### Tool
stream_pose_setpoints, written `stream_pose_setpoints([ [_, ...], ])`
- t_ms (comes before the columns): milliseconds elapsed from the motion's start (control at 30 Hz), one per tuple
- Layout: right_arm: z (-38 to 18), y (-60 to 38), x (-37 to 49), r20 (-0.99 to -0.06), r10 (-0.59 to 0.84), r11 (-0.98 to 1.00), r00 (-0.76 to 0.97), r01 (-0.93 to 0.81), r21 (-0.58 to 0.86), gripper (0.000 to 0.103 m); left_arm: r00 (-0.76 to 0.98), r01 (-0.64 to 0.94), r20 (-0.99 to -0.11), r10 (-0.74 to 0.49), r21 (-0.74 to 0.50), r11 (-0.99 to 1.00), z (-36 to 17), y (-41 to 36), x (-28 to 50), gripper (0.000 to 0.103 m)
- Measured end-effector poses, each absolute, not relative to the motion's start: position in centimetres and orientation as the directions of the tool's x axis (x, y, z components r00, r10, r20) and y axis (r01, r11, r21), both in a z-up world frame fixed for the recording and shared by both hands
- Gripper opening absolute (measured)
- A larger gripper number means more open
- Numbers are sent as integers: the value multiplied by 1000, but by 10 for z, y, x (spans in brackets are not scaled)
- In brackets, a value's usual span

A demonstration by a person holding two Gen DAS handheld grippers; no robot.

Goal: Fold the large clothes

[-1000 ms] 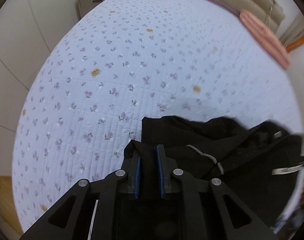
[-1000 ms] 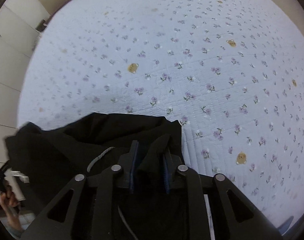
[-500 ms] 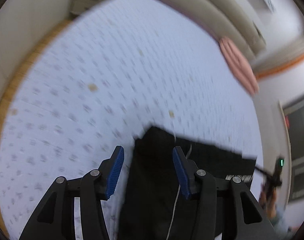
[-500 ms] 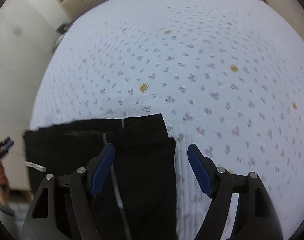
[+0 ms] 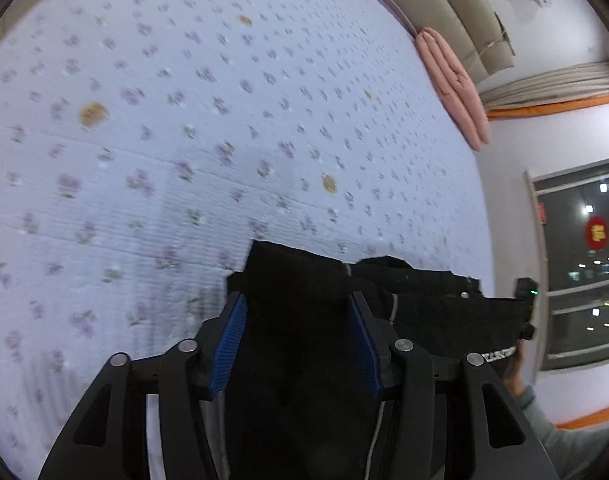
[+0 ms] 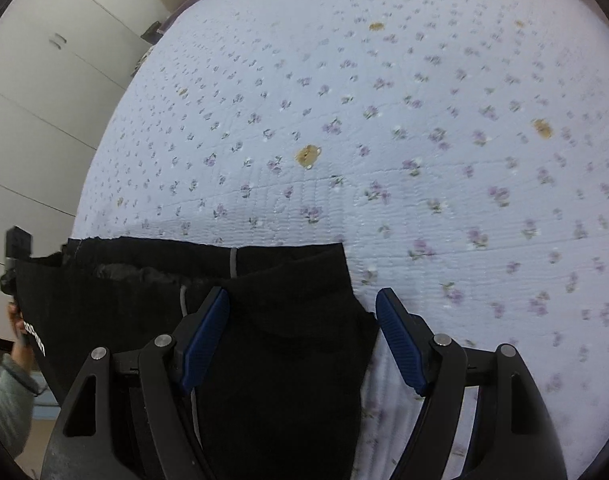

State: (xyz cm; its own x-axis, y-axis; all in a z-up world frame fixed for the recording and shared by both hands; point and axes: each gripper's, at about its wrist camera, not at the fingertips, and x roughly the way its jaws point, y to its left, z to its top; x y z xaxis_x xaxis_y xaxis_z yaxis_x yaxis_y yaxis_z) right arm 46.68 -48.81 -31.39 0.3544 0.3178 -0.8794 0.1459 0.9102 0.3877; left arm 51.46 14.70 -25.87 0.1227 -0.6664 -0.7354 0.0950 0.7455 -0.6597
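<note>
Black trousers (image 5: pixel 300 292) lie flat at the near edge of the floral quilt (image 5: pixel 184 140), waistband facing the headboard, long axis towards the person. Left gripper (image 5: pixel 296 334) is opening over one corner; right gripper (image 6: pixel 302 338) stands wide over the other, apparently releasing cloth just laid down.

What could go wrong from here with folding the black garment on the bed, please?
1. The left hand-held gripper, jaws opening, has garment cloth between them and may drag it on withdrawal.
2. The garment lies at the bed's near edge and might slide off.
</note>
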Motion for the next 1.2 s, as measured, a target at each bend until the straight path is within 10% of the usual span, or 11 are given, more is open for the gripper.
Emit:
stream_pose_setpoints([
  [133, -317, -483, 465, -875, 322, 909, 361, 141, 392, 77, 156, 117, -753, -639, -629, 769, -259, 139, 511, 54],
  [200, -314, -480, 462, -887, 285, 927, 363, 132, 352, 47, 191, 139, -778, -598, -582, 801, -250, 135, 506, 17],
  [367, -280, -469, 448, -897, 110, 972, 429, 143, 188, 17, 341, 167, -817, -465, -434, 885, -211, 130, 490, 7],
  [600, -222, -444, 476, -829, -125, 989, 544, 135, -61, 15, 524, 137, -766, -373, -356, 924, -145, 135, 509, 7],
  [933, -348, -417, 522, -908, -231, 973, 350, 112, -204, 18, 337, 74, -936, -99, -78, 994, -277, 87, 535, 8],
  [1200, -334, -424, 528, -929, -212, 974, 304, 146, -175, 44, 326, 27, -933, -154, -154, 988, -242, 124, 553, 44],
])
